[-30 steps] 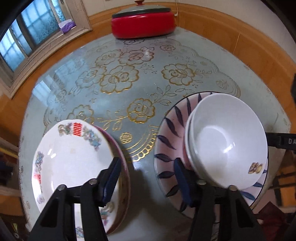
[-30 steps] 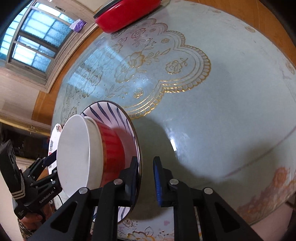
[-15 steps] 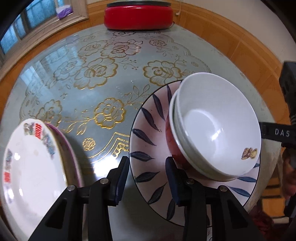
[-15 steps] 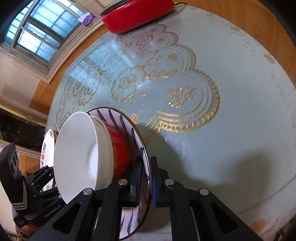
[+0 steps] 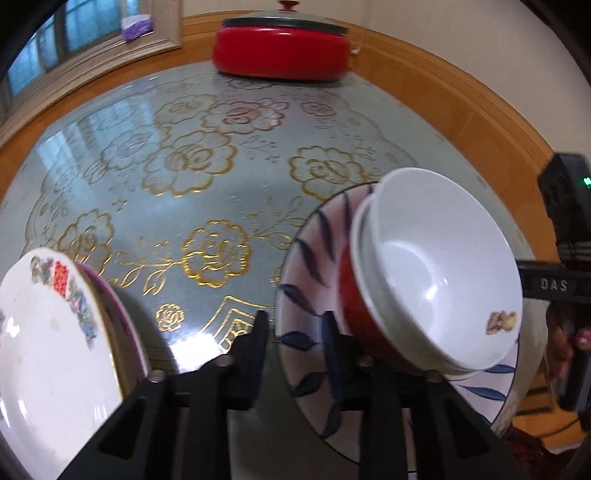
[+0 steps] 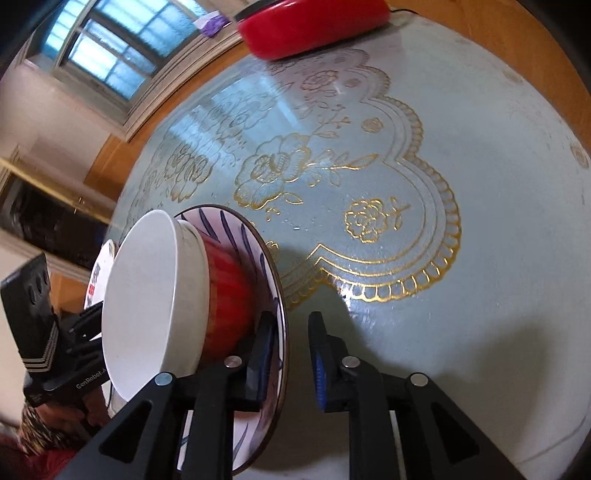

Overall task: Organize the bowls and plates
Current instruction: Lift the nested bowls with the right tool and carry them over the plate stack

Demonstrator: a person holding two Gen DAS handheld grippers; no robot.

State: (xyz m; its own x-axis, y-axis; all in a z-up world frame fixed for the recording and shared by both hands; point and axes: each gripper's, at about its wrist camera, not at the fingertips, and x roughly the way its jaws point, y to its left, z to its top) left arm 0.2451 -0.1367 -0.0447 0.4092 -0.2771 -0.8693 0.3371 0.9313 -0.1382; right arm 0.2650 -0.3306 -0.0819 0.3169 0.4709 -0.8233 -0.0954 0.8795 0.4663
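A blue-leaf plate (image 5: 306,280) carries stacked bowls, a white one (image 5: 443,280) nested in a red-sided one (image 5: 351,306). My left gripper (image 5: 295,332) straddles the plate's left rim with its jaws apart. A stack of floral plates (image 5: 48,332) stands at the lower left. In the right wrist view my right gripper (image 6: 291,347) straddles the same plate's (image 6: 229,225) rim, jaws apart, with the white bowl (image 6: 147,302) and red bowl (image 6: 229,291) to its left.
A red lidded pan (image 5: 280,48) sits at the far edge of the round glass-topped table (image 5: 207,155); it also shows in the right wrist view (image 6: 314,22). A window (image 6: 122,48) is behind. The table's wooden rim (image 5: 461,103) curves right.
My left gripper moved right from the floral plates to the blue-leaf plate's rim. My right gripper's jaws closed on the plate's rim, then opened wider again.
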